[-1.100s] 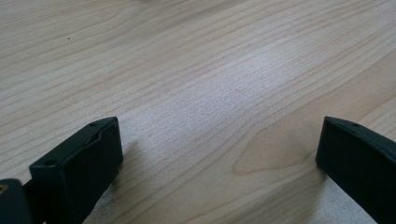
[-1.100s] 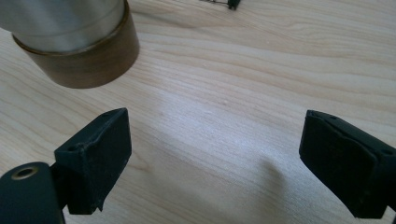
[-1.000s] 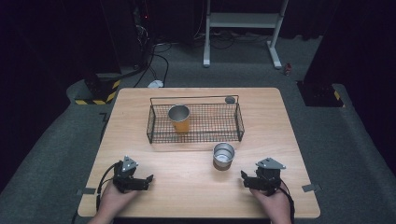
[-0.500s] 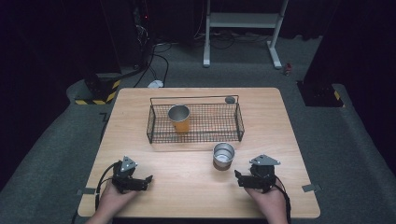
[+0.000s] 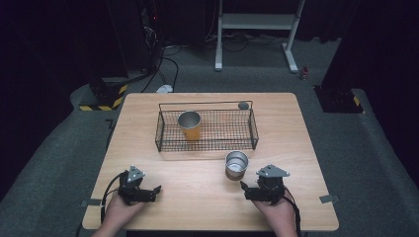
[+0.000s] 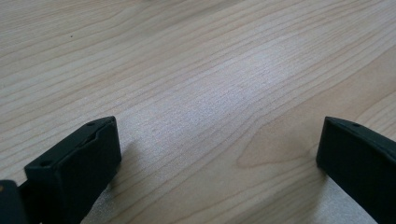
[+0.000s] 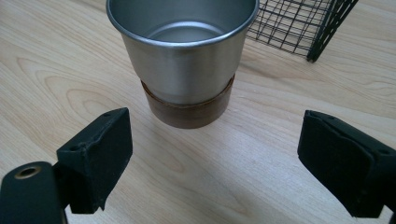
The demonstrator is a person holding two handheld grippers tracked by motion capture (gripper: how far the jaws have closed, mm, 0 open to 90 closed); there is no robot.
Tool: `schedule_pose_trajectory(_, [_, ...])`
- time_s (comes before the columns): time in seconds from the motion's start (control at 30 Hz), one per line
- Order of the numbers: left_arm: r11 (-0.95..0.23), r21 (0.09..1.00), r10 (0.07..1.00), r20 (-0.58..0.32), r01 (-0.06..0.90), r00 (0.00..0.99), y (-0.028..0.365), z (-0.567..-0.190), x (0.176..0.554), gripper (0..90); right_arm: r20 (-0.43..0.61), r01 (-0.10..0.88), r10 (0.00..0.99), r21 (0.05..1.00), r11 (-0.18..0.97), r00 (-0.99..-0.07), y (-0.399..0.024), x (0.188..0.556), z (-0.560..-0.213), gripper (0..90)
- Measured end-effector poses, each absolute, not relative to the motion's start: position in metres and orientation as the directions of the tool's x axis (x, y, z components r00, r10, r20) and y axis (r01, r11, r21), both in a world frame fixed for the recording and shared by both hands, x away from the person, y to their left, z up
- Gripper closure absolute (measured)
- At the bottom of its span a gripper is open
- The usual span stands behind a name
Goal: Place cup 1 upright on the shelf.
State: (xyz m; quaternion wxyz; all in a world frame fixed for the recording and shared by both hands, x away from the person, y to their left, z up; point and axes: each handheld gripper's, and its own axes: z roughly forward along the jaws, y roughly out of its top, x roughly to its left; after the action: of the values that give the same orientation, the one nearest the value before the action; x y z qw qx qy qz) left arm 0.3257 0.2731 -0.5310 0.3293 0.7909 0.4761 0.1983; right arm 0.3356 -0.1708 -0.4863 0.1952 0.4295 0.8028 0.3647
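Standing upright on the bench (image 5: 163, 106), just outside the wire basket (image 5: 254, 129), the steel cup (image 7: 183, 56) lies straight ahead of the right gripper (image 7: 212, 161), whose fingers are spread wide and empty. The left gripper (image 6: 219, 163), equally wide, rests well apart.
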Motion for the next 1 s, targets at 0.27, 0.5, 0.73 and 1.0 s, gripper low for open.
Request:
schedule_pose_trajectory(0.27, [-0.336,0.707,0.883,0.005,0.623,0.47,0.275,-0.531,0.325,0.4,-0.009,0.524,0.807,0.757,0.391,-0.591,-0.16,0.335,-0.488,10.4])
schedule_pose_trajectory(0.5, [-0.334,0.707,0.883,0.003,0.623,0.469,0.275,-0.531,0.325,0.5,0.003,0.517,0.814,0.774,0.367,-0.581,-0.151,0.343,-0.49,9.3])
schedule_pose_trajectory(0.73, [-0.332,0.709,0.884,0.002,0.623,0.468,0.275,-0.531,0.325,0.5,0.015,0.515,0.824,0.787,0.34,-0.566,-0.144,0.352,-0.492,9.1])
schedule_pose_trajectory(1.0, [-0.332,0.709,0.883,0.002,0.623,0.469,0.275,-0.531,0.325,0.5,0.023,0.512,0.829,0.797,0.322,-0.558,-0.136,0.359,-0.494,9.1])
